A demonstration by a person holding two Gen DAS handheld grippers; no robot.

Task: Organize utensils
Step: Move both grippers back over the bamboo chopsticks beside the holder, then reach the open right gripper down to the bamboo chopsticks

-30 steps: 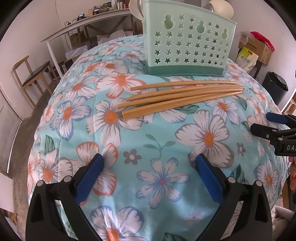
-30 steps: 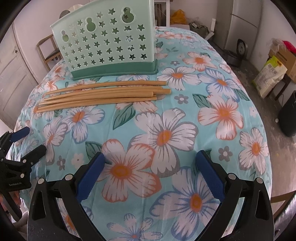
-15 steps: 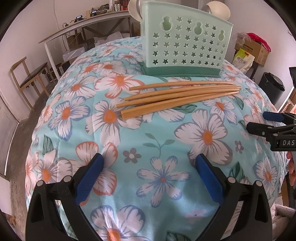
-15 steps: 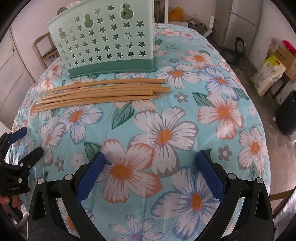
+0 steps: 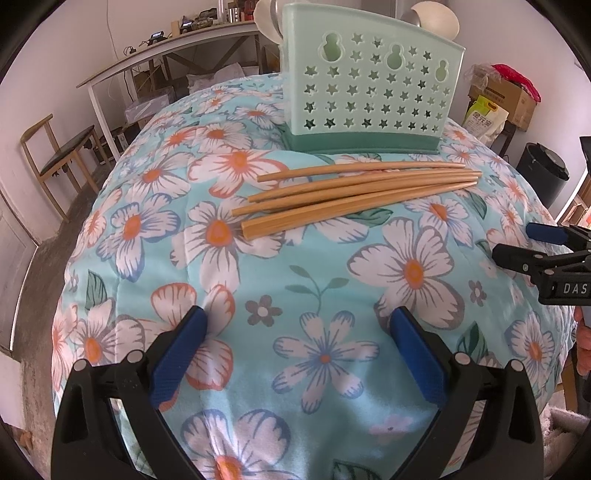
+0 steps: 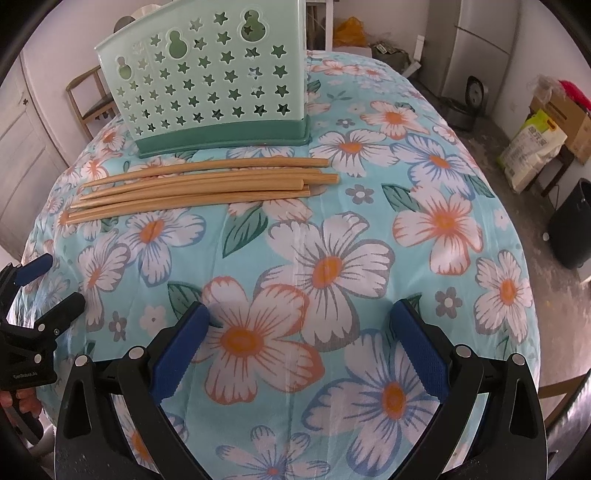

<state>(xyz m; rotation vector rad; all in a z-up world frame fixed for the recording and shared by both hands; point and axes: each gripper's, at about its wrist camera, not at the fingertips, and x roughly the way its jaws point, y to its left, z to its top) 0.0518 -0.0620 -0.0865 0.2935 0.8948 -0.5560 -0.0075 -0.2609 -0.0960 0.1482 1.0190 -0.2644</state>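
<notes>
Several bamboo chopsticks [image 5: 354, 194] lie side by side on the floral tablecloth, just in front of a mint-green utensil holder [image 5: 369, 92] with star cut-outs. They also show in the right wrist view [image 6: 199, 188], in front of the holder [image 6: 210, 85]. White spoons [image 5: 437, 20] stick up behind the holder. My left gripper [image 5: 299, 345] is open and empty, well short of the chopsticks. My right gripper [image 6: 299, 345] is open and empty too. Each gripper shows at the edge of the other's view, the right one [image 5: 524, 243] and the left one [image 6: 55, 284].
The table is covered by a light blue floral cloth [image 5: 295, 280]. A wooden chair [image 5: 55, 158] and a long desk [image 5: 177, 48] stand to the left. Boxes and a bag [image 6: 535, 147] and a black bin [image 6: 572, 225] stand on the floor to the right.
Both grippers have moved slightly forward towards the chopsticks and holder, which look a little larger. Both stay open and empty. Nothing on the table has moved.
</notes>
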